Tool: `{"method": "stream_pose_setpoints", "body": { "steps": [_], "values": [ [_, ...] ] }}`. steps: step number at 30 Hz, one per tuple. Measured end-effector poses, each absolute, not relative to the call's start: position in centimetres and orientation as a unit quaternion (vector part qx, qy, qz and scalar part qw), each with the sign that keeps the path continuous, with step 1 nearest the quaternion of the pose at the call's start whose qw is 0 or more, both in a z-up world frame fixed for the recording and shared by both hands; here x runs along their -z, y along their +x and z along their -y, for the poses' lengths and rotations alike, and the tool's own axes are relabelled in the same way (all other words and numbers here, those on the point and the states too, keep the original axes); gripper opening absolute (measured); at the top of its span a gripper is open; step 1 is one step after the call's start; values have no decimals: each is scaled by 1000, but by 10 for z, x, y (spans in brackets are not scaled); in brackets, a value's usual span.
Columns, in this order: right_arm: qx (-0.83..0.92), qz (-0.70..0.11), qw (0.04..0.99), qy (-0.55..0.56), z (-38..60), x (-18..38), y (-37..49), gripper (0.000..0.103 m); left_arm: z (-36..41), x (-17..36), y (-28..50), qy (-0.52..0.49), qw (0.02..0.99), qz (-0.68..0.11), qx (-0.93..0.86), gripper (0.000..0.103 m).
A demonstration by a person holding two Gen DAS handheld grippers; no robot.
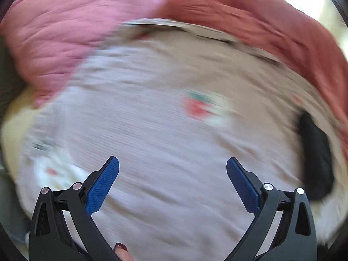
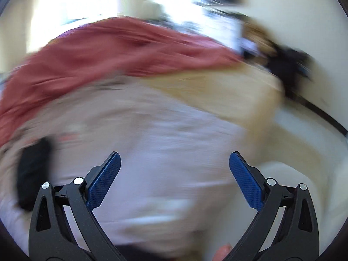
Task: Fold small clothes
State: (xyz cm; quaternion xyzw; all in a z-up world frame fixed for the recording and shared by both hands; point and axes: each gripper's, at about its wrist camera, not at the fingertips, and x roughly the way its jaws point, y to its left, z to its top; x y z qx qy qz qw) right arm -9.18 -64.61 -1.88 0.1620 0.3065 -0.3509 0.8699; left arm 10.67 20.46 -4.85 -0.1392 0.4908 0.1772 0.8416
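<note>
Both tools gaping over the laundry, nothing gripped.
Left tool and right tool above pale printed garment, red cloth at twelve o'clock; poised to pinch.

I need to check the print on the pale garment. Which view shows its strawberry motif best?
Left wrist: the strawberry motif sits mid-frame on the pale garment, though blurred. The right wrist view shows only smeared pale cloth, with no readable print.

A cream surface carries the clothes. On it lies a pale lilac garment spread flat, with a pink cloth and a rust-red cloth bunched along its far edge.
</note>
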Motion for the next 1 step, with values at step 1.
{"method": "stream_pose_setpoints", "body": {
  "steps": [1],
  "values": [
    [393,-322,842,180,686,37,-110,94,-227,50,107,-141,836,-490,-202,99]
  ]
}}
